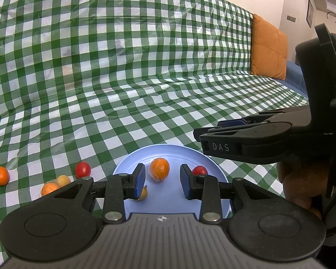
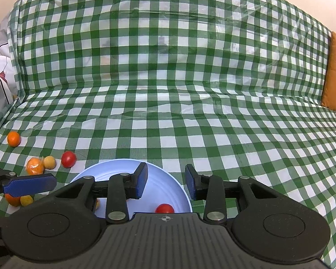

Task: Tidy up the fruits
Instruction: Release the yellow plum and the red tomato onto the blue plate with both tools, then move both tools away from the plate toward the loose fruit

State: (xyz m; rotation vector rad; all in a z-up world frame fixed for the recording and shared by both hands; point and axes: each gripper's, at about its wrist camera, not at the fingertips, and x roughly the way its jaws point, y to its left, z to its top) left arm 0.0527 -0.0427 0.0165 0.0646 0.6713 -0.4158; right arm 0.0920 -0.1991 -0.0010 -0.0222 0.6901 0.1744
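A light blue plate (image 1: pixel 172 153) lies on the checked cloth and holds an orange (image 1: pixel 159 170), a red tomato (image 1: pixel 199 170) and a yellow fruit (image 1: pixel 143 193) half hidden by a finger. My left gripper (image 1: pixel 162 180) hovers over the plate, open, and the orange shows in the gap without touching the pads. My right gripper (image 2: pixel 165 180) is open and empty above the plate (image 2: pixel 123 168), with the tomato (image 2: pixel 164 208) just below it. Seen from the left wrist, the right gripper (image 1: pixel 200 135) reaches in from the right, above the plate's far rim.
Loose on the cloth left of the plate are an orange (image 2: pixel 13 138), a red tomato (image 2: pixel 68 159), a yellow fruit (image 2: pixel 49 162) and a wrapped orange (image 2: pixel 35 166). Another orange (image 2: pixel 12 199) and a yellow fruit (image 2: pixel 26 200) lie under the left finger (image 2: pixel 29 185). An orange cushion (image 1: pixel 268 49) stands at the right.
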